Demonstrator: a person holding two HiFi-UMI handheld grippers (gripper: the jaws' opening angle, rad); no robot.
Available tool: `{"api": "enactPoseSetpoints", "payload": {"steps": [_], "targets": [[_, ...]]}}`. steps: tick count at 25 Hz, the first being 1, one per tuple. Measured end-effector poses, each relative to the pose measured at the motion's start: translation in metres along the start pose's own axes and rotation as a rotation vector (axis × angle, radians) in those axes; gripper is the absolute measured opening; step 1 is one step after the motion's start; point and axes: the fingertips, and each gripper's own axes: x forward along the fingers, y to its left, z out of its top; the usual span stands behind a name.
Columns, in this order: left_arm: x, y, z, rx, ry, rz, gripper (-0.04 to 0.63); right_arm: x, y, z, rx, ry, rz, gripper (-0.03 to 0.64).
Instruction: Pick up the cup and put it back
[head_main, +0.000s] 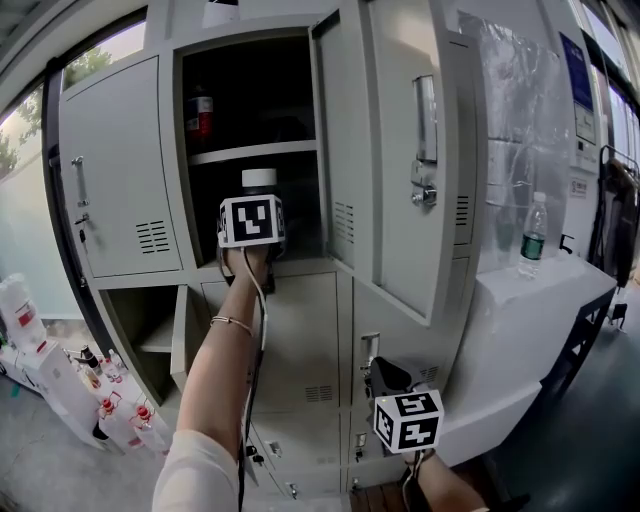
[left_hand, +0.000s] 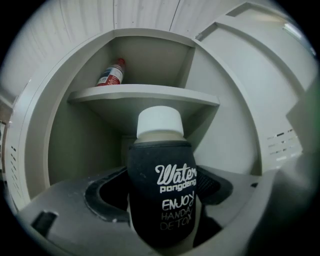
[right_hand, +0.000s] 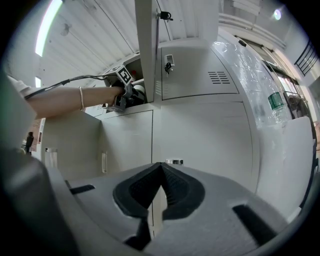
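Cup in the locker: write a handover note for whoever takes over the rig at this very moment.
Left gripper: shut on the cup, which is upright in the open locker compartment below the shelf.
Right gripper: shut, empty, held low in front of the closed lower doors.
Done: the cup is gripped. Whether its base rests on the compartment floor cannot be seen.
Left: make sure it stands in the compartment, open the left jaws, draw the gripper out.
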Motion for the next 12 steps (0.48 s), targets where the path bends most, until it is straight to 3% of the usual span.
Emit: {"api": "enactPoseSetpoints", "payload": {"steps": [4,7,12], "targets": [[0.001,0.001,0.003,0.086,0.001,0.027,0.376,0.0,0.003,-0.001,0.006,0.0,0.0,-0.009],[0.004,-0.012,-0.012,0.031,0.062,-0.04,0.376,0.0,0.003,-0.003,0.012,0.001,-0.004,-0.009],[0.001,-0.008,-0.008,0.05,0.051,-0.029,0.376,-0.003,0.004,-0.004,0.022,-0.003,-0.01,-0.009]]}}
